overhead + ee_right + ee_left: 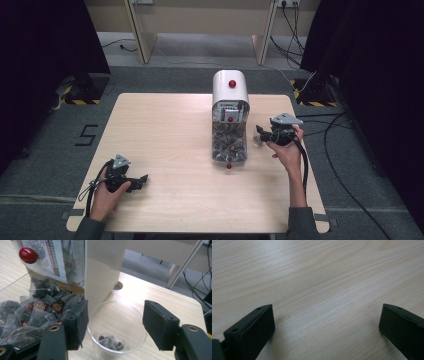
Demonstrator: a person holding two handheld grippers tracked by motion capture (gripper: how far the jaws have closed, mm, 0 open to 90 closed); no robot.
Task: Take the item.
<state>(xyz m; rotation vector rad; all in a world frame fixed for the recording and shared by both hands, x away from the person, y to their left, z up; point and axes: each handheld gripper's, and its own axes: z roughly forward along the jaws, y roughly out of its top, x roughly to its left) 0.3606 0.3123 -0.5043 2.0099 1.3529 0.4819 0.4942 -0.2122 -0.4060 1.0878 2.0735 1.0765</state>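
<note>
Tea bag (110,342) in clear cup (117,326), jaws apart above.

The pale wood-grain table (317,277) looks smooth and matt. The clear plastic cup (117,327) is glossy, beside the white dispenser box (100,277) with its shiny red knob (28,255).

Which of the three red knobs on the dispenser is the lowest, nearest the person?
The red knob at the clear drawer's front edge; the other two sit higher up the dispenser.
</note>
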